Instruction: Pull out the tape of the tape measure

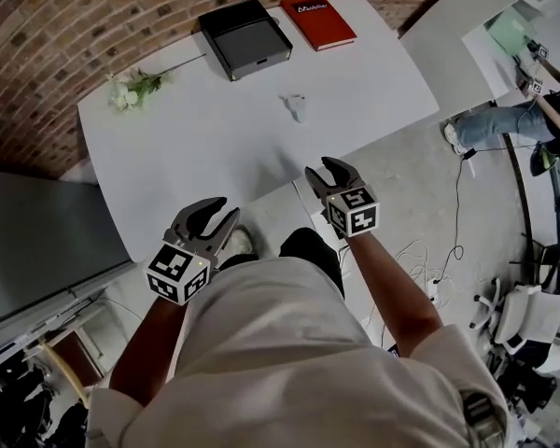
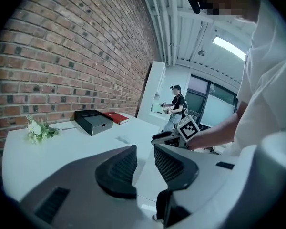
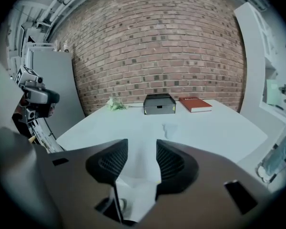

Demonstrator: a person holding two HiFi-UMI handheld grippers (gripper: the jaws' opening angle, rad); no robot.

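Note:
The tape measure (image 1: 297, 106) is a small pale object lying alone on the white table (image 1: 187, 147), toward the middle. It also shows faintly in the left gripper view (image 2: 123, 138) and the right gripper view (image 3: 168, 128). Both grippers hover at the table's near edge, well short of it. My left gripper (image 1: 215, 215) is open and empty, its ribbed pads (image 2: 120, 168) apart. My right gripper (image 1: 329, 171) is open too, with only bare table showing between its pads (image 3: 170, 162). Each gripper appears in the other's view: the right gripper (image 2: 169, 137), the left gripper (image 3: 35, 97).
A black box (image 1: 245, 37) and a red book (image 1: 318, 20) lie at the table's far end, with a sprig of white flowers (image 1: 131, 90) at the far left. A brick wall stands behind. Another person (image 1: 513, 119), cables and chairs are on the floor to the right.

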